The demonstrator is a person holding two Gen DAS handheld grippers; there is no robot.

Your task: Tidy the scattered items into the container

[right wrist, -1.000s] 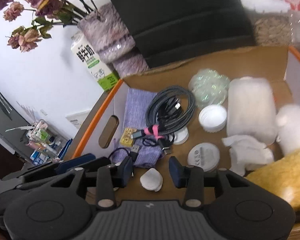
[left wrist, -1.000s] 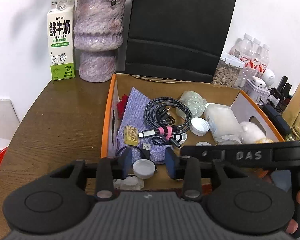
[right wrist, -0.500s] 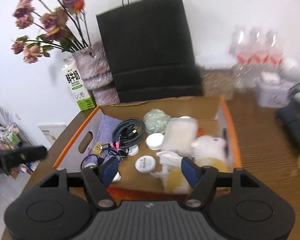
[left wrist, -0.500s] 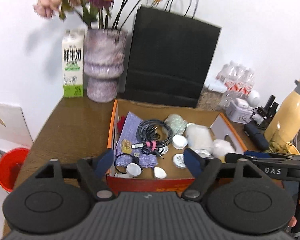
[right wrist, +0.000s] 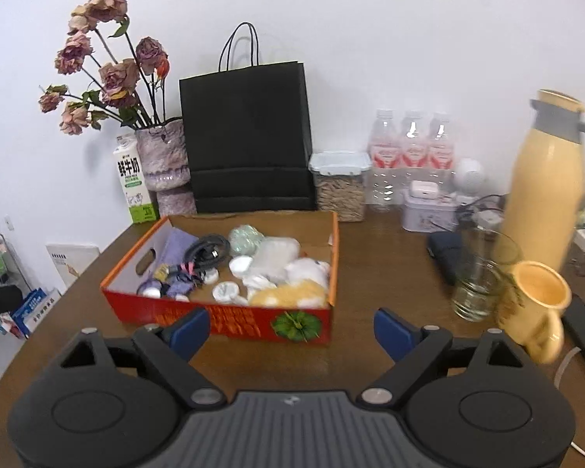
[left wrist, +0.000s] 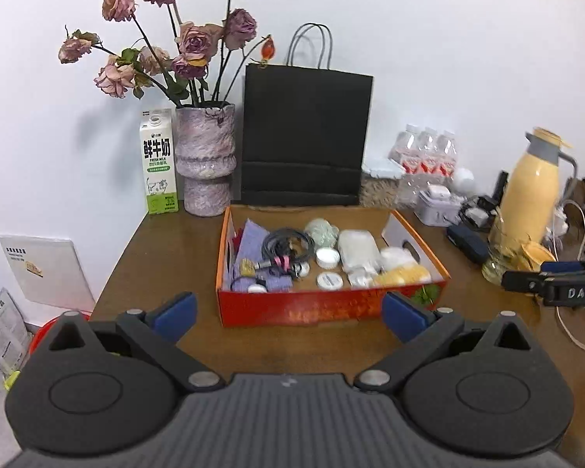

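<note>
An orange cardboard box (left wrist: 323, 310) (right wrist: 222, 318) stands on the brown table. It holds a purple cloth (left wrist: 253, 240), a coiled black cable (left wrist: 282, 243), white lids (left wrist: 327, 257), a clear bag (left wrist: 357, 249), and white and yellow plush things (right wrist: 292, 290). My left gripper (left wrist: 288, 312) is open and empty, held back in front of the box. My right gripper (right wrist: 290, 329) is open and empty, in front of the box's near wall. The right gripper's side also shows at the right edge of the left wrist view (left wrist: 557, 288).
Behind the box stand a milk carton (left wrist: 158, 162), a vase of dried roses (left wrist: 204, 160), a black paper bag (left wrist: 304, 136) and water bottles (right wrist: 409, 148). To the right are a yellow jug (right wrist: 546, 179), a glass (right wrist: 479, 273), a yellow cup (right wrist: 538, 304) and cables.
Both grippers have pulled up and back from inside the box to well in front of it. Their jaws have opened wide, leaving small white items in the box.
</note>
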